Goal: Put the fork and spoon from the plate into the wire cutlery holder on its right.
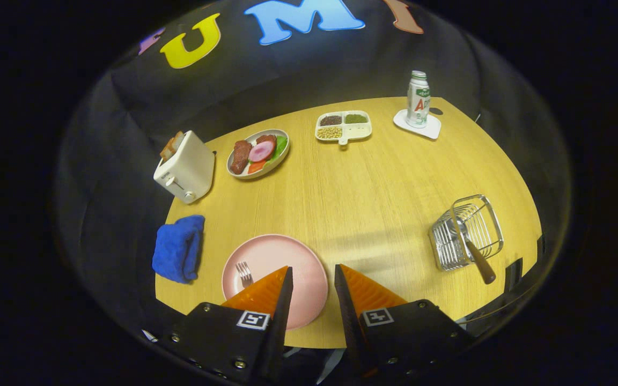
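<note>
The fingers (313,276) hang spread over the pink plate (309,273), gripping nothing; the fork (244,274) lies there, the spoon (472,247) leans in the wire holder (467,233) right.

Wood-grain table (373,193); shiny metal wire holder (467,233).

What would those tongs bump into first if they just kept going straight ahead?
Most likely the pink plate, which lies between and just ahead of the open tongs. The fork rests on it beside one finger. Past the plate comes bare table, though depth is hard to judge here.
</note>
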Tool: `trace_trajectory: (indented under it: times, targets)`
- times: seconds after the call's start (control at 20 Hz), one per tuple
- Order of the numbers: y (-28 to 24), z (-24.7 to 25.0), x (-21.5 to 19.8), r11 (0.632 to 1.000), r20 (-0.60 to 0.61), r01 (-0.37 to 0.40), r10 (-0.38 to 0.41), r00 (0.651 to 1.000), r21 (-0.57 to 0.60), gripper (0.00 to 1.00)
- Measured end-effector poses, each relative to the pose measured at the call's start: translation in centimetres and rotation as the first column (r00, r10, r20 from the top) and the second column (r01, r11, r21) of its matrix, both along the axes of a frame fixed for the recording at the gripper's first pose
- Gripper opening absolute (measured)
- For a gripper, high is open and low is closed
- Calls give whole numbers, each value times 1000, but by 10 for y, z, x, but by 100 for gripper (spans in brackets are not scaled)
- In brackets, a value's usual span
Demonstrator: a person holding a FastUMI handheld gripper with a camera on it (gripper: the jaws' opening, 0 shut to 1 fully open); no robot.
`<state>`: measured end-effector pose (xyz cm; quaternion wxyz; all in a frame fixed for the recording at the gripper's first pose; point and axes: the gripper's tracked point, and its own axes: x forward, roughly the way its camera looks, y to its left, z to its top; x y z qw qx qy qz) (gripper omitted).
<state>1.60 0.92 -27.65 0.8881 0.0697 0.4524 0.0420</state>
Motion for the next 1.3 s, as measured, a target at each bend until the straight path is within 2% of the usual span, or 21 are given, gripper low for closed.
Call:
trace_trajectory:
  times: [0.35,0.75,1.3]
  targets:
    - [56,-39,-13,989,-90,-147,147,985,1,48]
    - [105,-80,-42,952,-181,-307,303,936,8,48]
    - [116,-123,-51,937,-284,-350,331,900,-18,48]
